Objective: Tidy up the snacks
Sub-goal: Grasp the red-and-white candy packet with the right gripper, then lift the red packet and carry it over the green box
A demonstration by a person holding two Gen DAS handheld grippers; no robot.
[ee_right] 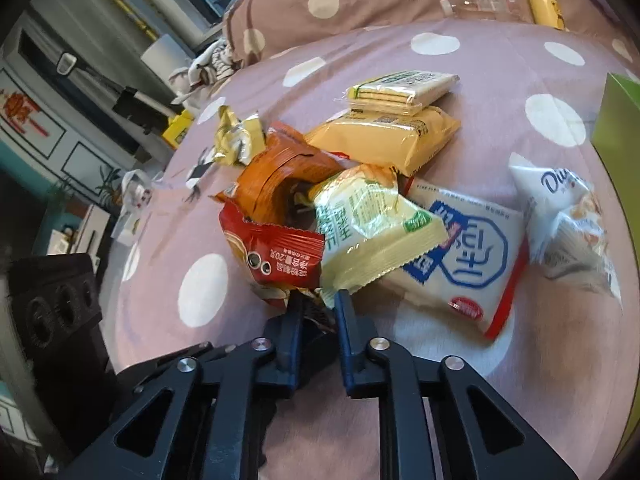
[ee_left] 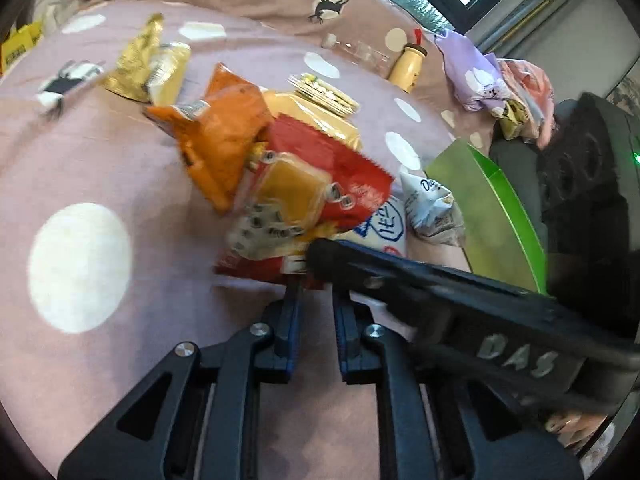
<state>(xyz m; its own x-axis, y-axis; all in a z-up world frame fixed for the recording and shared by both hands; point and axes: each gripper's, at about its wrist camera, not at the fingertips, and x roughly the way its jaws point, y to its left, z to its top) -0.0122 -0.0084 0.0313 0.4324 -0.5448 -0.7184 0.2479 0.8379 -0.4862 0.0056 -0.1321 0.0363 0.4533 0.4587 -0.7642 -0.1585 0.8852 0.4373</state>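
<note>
A heap of snack packets lies on a pink dotted bedspread (ee_left: 80,152). My left gripper (ee_left: 316,292) is shut on the edge of a red packet (ee_left: 320,168) that has an orange window; an orange packet (ee_left: 224,136) and a yellow packet (ee_left: 316,116) lie behind. My right gripper (ee_right: 318,300) is shut on the corner of a pale yellow-green packet (ee_right: 372,220). Beside it are a small red packet (ee_right: 276,252), the orange packet (ee_right: 280,184), a white-and-blue packet (ee_right: 472,256) and a white pouch (ee_right: 568,216). The right gripper's arm (ee_left: 460,304) crosses the left wrist view.
A green box (ee_left: 492,216) stands at the right of the heap; its edge shows in the right wrist view (ee_right: 616,116). A yellow bottle (ee_left: 408,64) and clothes (ee_left: 488,76) lie at the back. Gold wrappers (ee_left: 148,64) lie far left. A black speaker (ee_right: 52,312) stands beside the bed.
</note>
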